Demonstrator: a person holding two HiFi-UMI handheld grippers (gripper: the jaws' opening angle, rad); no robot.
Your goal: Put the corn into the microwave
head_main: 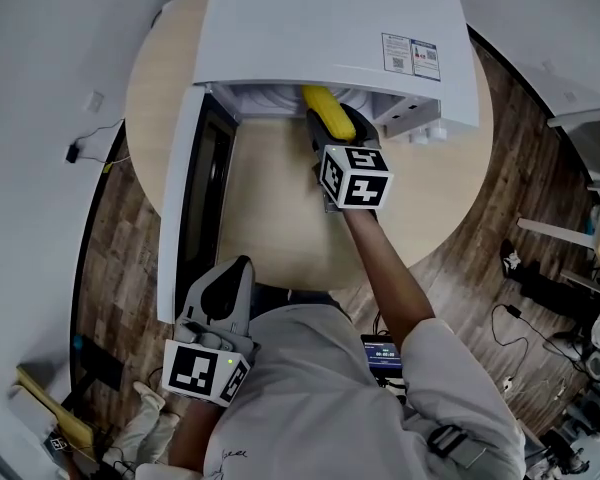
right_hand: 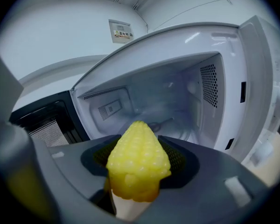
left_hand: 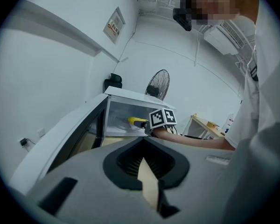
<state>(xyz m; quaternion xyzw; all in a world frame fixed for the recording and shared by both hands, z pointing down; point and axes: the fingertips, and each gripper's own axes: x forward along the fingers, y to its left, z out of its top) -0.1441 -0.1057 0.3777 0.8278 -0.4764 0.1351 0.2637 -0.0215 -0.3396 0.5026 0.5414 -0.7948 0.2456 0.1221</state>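
Corn: yellow cob, pinched at its near end between the jaws of the right gripper, tapered tip pointing forward. Located at upper centre of the head view, far end reaching under the top edge of the microwave and into the mouth of the cavity. Contact with the cavity floor: cannot be confirmed.

Right gripper: jaws spread wide, pressed against both sides of the cob. Carried on an outstretched forearm running from lower right toward frame centre.

Microwave: white, set on a round wooden table. Door swung fully open to the left of frame. Interior seen in the right gripper view: pale walls, vent holes on the right wall, round plate on the floor.

Left gripper: at lower left of the head view, beside the lower end of the door, well apart from the corn. Jaws drawn together at the tips, only a thin sliver of tabletop visible between them, nothing gripped.
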